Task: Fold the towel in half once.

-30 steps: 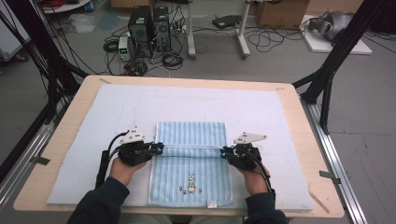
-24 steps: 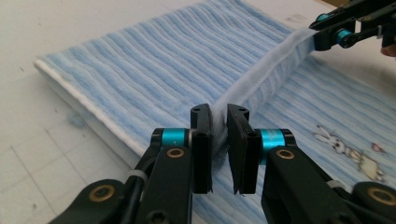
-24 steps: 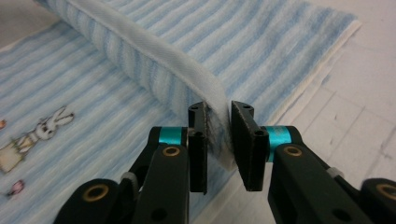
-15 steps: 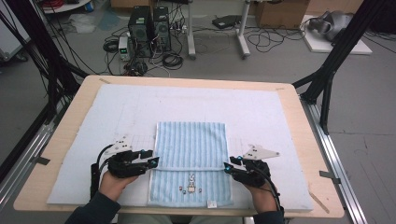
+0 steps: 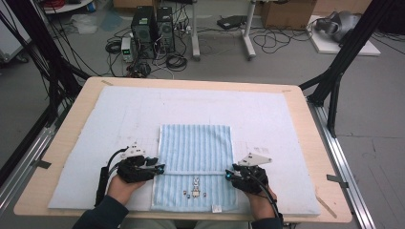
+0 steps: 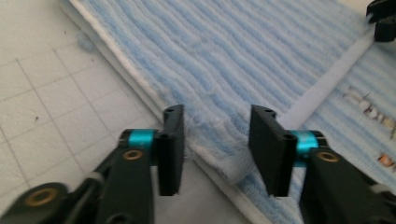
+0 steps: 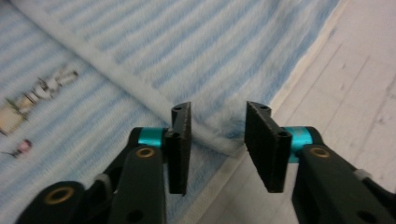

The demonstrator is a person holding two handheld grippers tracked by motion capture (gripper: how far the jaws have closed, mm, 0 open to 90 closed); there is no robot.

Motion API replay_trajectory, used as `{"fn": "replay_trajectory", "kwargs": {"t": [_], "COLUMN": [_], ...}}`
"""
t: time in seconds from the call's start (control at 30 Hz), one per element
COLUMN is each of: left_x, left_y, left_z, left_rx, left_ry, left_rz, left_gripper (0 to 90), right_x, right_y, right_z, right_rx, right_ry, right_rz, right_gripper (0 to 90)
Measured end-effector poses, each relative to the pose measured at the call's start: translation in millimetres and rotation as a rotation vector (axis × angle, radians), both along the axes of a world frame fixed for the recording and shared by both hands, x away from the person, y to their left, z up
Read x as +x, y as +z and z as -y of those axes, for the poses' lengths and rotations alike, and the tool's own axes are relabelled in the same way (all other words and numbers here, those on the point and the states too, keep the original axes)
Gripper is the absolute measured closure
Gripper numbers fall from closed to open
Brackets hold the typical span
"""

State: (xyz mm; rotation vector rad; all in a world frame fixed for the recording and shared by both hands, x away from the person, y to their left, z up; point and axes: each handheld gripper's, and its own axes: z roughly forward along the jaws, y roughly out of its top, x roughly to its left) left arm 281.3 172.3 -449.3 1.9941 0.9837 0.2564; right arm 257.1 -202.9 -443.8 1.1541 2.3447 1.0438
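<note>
Blue-and-white striped terry makes up the towel (image 5: 196,164), which lies flat on a white padded mat (image 5: 286,124) covering the wooden tabletop (image 5: 76,119), toward the person's side and about midway across. Its far part is folded down over the near part, and the folded edge shows as a pale band (image 5: 196,171) running across the towel, with a small embroidered figure (image 5: 195,182) just below it (a little rabbit, as far as the high view lets one tell).

At the band's left end sits the left gripper (image 5: 161,167), fingers (image 6: 173,149) spread apart and straddling the towel's side hem without pinching it; in the left gripper view the cloth edge passes through the gap between them. At the band's right end the right gripper (image 5: 228,173) mirrors it, its fingers (image 7: 180,147) likewise parted and released, the folded corner of the towel lying between them beside the bare gridded mat.
</note>
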Motion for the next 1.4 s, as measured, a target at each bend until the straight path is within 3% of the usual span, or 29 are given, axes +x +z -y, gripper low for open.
{"fn": "replay_trajectory", "kwargs": {"t": [0.13,0.23,0.5,0.6,0.7,0.8,0.97,1.1,1.27,1.4], "left_x": [-1.0,-3.5,-9.0,-11.1,-8.3,-11.8,-16.2,-27.7,-45.0,-56.8], "left_y": [-0.5,0.0,10.0,12.7,10.6,13.3,18.2,23.4,24.5,24.1], "left_z": [-0.4,0.4,-7.0,-6.9,-6.8,-6.5,-11.2,-15.6,-21.4,-21.9], "left_rx": [0.022,0.026,-0.046,-0.046,-0.032,-0.064,-0.123,-0.149,-0.173,-0.163], "left_ry": [0.009,-0.001,-0.012,-0.028,-0.02,-0.027,-0.049,-0.075,-0.101,-0.128], "left_rz": [0.021,0.051,0.076,0.088,0.078,0.088,0.066,0.062,0.054,0.056], "left_gripper": [78.8,86.6,87.2,87.2,86.3,87.0,87.7,87.8,87.7,87.7], "right_x": [0.7,-0.4,-7.1,-10.3,-9.0,-8.9,-15.1,-25.7,-48.2,-61.7], "right_y": [-2.0,-1.7,7.7,12.5,12.9,12.7,19.2,25.8,31.5,34.1], "right_z": [3.7,3.3,4.1,5.7,3.2,2.6,5.3,9.6,10.6,15.2], "right_rx": [0.002,-0.014,0.013,0.027,-0.006,0.0,0.015,0.043,0.031,0.053], "right_ry": [-0.011,-0.011,-0.008,-0.006,0.006,0.003,0.012,0.012,0.035,0.039], "right_rz": [0.017,0.032,0.072,0.083,0.078,0.08,0.093,0.103,0.131,0.143], "right_gripper": [81.2,84.4,84.3,84.2,83.9,84.1,84.2,84.2,84.2,84.2]}}
